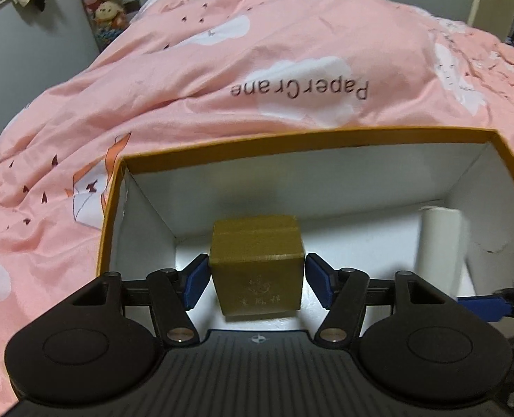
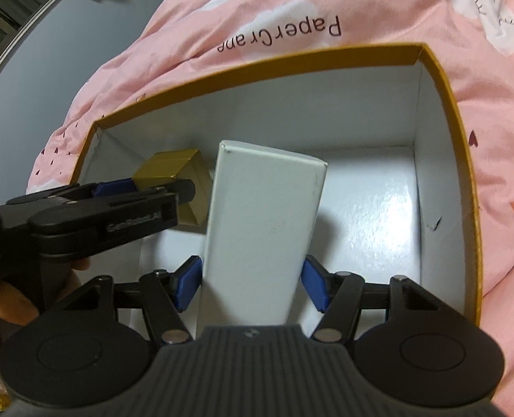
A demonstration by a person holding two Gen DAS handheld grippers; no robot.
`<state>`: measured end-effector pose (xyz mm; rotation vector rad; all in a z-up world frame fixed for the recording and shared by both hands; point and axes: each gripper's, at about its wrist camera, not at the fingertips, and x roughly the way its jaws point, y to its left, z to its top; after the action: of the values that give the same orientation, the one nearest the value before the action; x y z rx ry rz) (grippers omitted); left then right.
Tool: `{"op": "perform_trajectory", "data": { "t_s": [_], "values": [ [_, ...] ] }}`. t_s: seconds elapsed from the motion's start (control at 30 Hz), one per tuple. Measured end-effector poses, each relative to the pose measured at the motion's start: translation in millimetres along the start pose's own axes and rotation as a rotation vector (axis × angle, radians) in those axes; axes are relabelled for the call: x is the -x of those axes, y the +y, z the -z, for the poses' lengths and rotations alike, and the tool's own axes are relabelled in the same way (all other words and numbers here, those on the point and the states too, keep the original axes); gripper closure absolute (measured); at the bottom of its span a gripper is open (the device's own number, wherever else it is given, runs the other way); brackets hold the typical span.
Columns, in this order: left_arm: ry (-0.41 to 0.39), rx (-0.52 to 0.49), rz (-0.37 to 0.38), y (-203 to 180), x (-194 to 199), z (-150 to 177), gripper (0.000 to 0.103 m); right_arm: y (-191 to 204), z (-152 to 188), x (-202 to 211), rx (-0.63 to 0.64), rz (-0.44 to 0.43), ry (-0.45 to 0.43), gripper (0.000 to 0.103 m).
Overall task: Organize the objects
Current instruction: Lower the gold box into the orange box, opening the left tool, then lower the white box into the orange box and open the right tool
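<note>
Left gripper point(image 1: 257, 278): we see both blue pads standing just clear of the gold box point(image 1: 257, 264), so it is released, the gold box sitting low in the orange-rimmed carton point(image 1: 326, 135) near its left wall. Right gripper point(image 2: 250, 283): jaws bracket the tall white box point(image 2: 263, 229), pads at its sides; we read it as clenched on the white box, though contact on the right pad is hard to confirm. The white box stands tilted inside the carton, just beside the gold one. Risks we judge: the white box toppling onto the gold box if let go while leaning; left fingers point(image 2: 184, 191) snagging the gold box on withdrawal; the carton shifting on the soft pink quilt point(image 1: 257, 69).
</note>
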<state>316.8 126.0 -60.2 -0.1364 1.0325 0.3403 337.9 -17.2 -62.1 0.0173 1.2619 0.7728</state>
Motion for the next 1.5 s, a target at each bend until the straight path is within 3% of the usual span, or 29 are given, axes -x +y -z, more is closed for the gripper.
{"op": "perform_trajectory", "data": {
  "t_s": [0.2,0.4,0.53,0.67,0.97,1.13,1.23,1.4,1.5],
  "values": [
    [-0.014,0.001,0.03,0,10,-1,0.026,6,1,-8,-0.005,0.003,0.033,0.038],
    [-0.125,0.084,0.128,29,58,-1,0.029,12,-1,-18,-0.027,-0.004,0.078,0.038],
    [-0.193,0.159,0.113,61,85,11,0.029,20,-6,-31,-0.069,-0.023,0.108,0.038],
    [-0.194,0.244,0.075,89,86,26,0.036,31,-10,-46,-0.13,-0.057,0.147,0.038],
    [-0.17,0.306,0.122,110,69,40,0.036,57,-28,-73,-0.164,-0.055,0.129,0.038],
    [-0.182,0.322,0.146,115,71,49,0.036,72,-33,-71,-0.073,0.009,0.113,0.039],
    [-0.182,0.324,0.15,115,69,52,0.036,72,-30,-70,-0.019,0.049,0.161,0.038],
    [-0.168,0.318,0.141,110,64,56,0.036,90,-18,-76,0.194,0.224,0.194,0.038],
    [-0.163,0.332,0.144,112,64,61,0.036,95,-13,-80,0.246,0.269,0.196,0.038]
  ]
}}
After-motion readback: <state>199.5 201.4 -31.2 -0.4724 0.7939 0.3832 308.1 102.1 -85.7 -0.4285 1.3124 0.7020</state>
